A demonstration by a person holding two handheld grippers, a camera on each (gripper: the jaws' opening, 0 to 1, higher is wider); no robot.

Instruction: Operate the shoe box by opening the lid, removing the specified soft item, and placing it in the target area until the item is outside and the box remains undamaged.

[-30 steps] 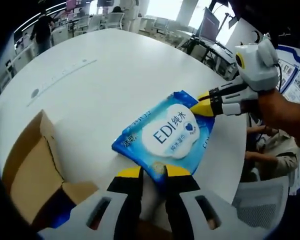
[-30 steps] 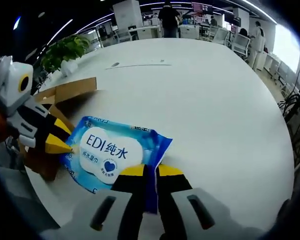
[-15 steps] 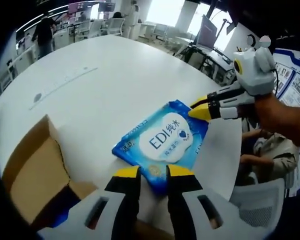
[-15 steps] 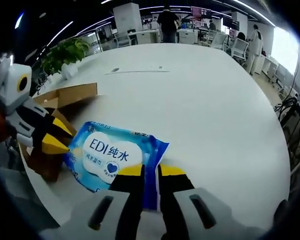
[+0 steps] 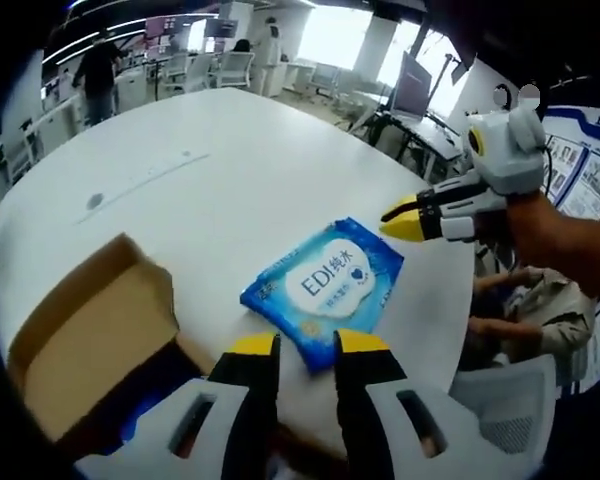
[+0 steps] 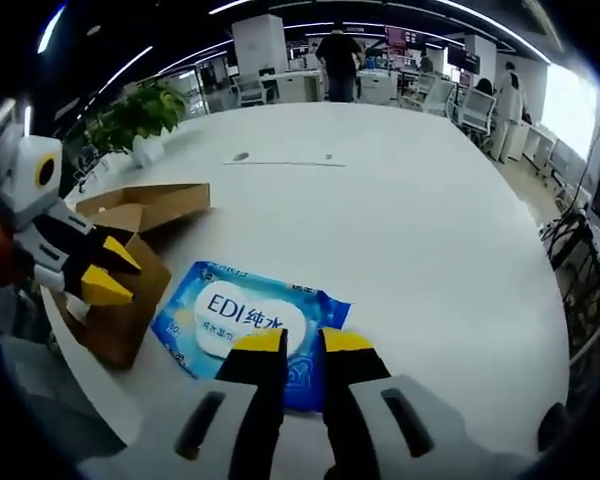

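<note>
Spanning most of both views, the round white table [image 5: 230, 150] carries everything the task concerns, and its bare far side bears only a thin printed line with a small mark beside it. Next in size, the brown cardboard shoe box [image 5: 90, 340] sits at the table's near edge with its lid [image 6: 155, 195] folded up and back, the interior exposed; no tear or crushing is visible on the panels in view, though the far walls cannot be checked. Just beside the box, flat on the tabletop and fully outside it, lies the soft item, a blue wet-wipes pack [image 5: 325, 285] with a white label. The left gripper [image 5: 307, 345] hangs above the pack's near corner with a narrow gap between its yellow-tipped jaws and nothing between them. The right gripper [image 6: 302, 342] stands likewise over the opposite edge of the pack, jaws slightly parted and empty; from the left gripper view its tips appear clear of the pack. Judged from this arrangement, opening and removal are complete and the pack appears to be set down. No marked target area can be made out, so whether the present spot satisfies the placement cannot be confirmed; at most, withdrawal of both grippers remains.
</note>
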